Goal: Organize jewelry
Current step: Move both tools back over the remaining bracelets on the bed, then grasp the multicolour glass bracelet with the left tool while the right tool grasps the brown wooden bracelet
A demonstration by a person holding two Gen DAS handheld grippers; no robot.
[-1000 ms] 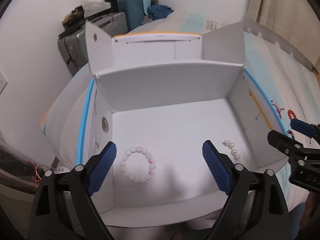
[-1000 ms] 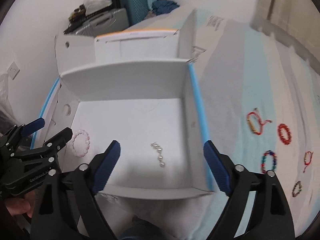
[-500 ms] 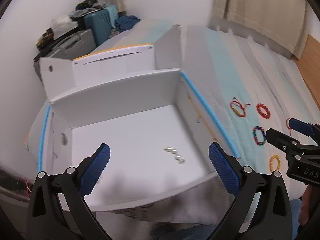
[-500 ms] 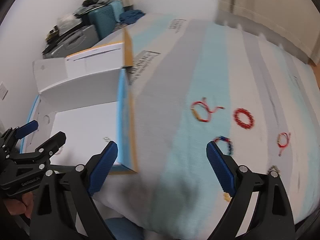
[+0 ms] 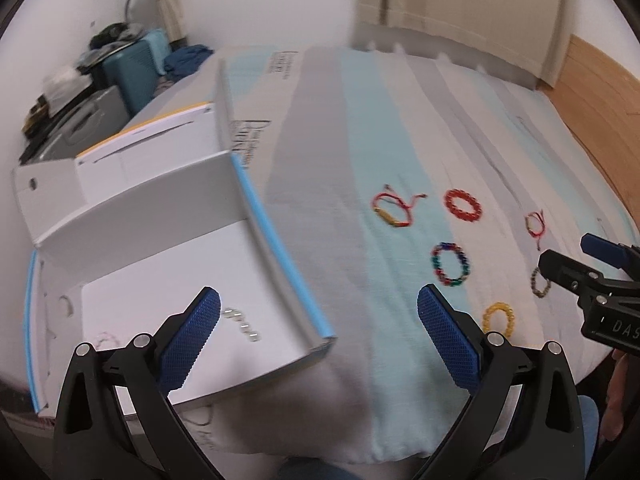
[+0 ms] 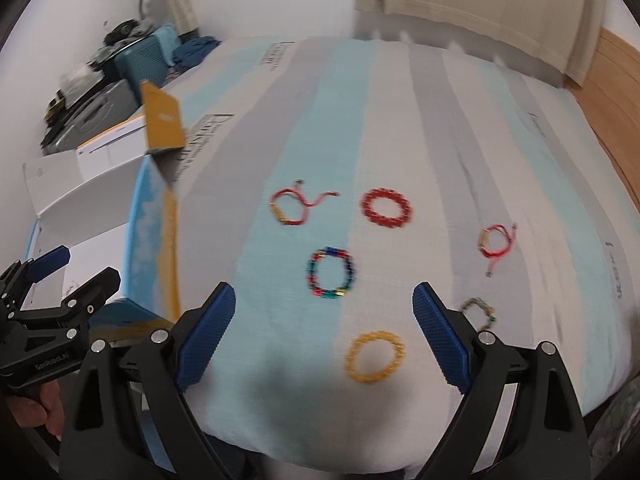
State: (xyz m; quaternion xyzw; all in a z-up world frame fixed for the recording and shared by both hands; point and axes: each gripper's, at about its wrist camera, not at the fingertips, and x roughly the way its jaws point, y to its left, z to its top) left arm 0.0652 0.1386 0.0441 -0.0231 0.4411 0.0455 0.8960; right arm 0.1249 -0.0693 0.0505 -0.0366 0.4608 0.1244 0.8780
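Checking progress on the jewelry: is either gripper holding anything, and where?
Nothing is held. The left gripper and right gripper both stand open and empty.

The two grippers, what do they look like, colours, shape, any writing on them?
Both are alike: black plastic frames with silver screws at the joints and two long fingers faced with blue, cross-hatched pads. The left gripper bears small white lettering on its body, and the right gripper shows white letters beginning "DAS". Blue fabric shows at the lower edge, perhaps trousers. No cables are visible.

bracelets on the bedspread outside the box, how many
6: red cord bracelet, red bead bracelet, multicolour bracelet, second red cord bracelet, dark bracelet, yellow bracelet nearest. None seem hidden.
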